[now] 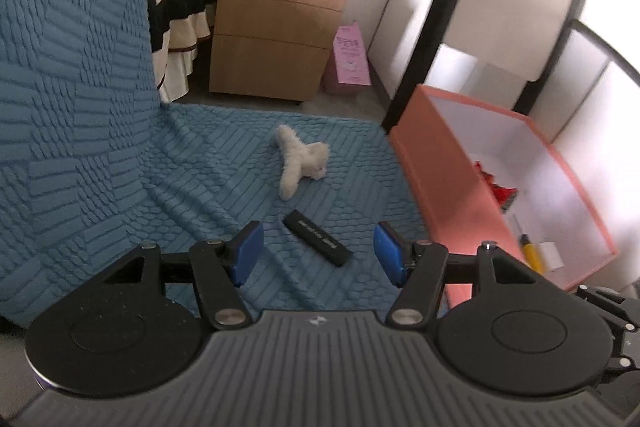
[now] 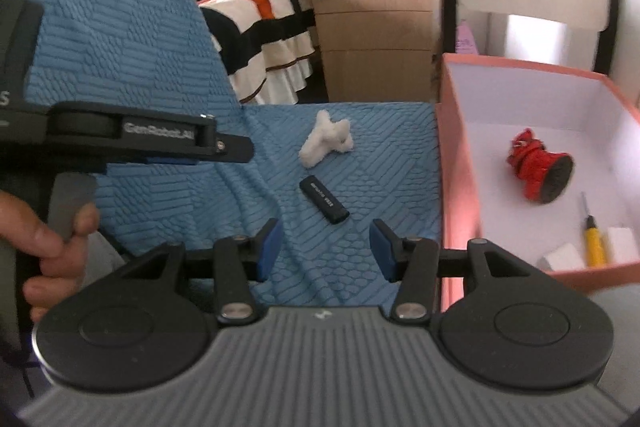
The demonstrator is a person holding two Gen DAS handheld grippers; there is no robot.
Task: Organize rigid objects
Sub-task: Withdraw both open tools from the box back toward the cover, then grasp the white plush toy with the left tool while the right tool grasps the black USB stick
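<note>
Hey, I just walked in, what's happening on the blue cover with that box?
A person holds a two-finger tool in each hand and is sorting items into a pink box. Both the left tool and the right tool are open and empty, above the blue cover. A black stick-shaped device and a white fluffy toy lie on the cover. In the box are a red object, a yellow-handled tool and small white blocks.
</note>
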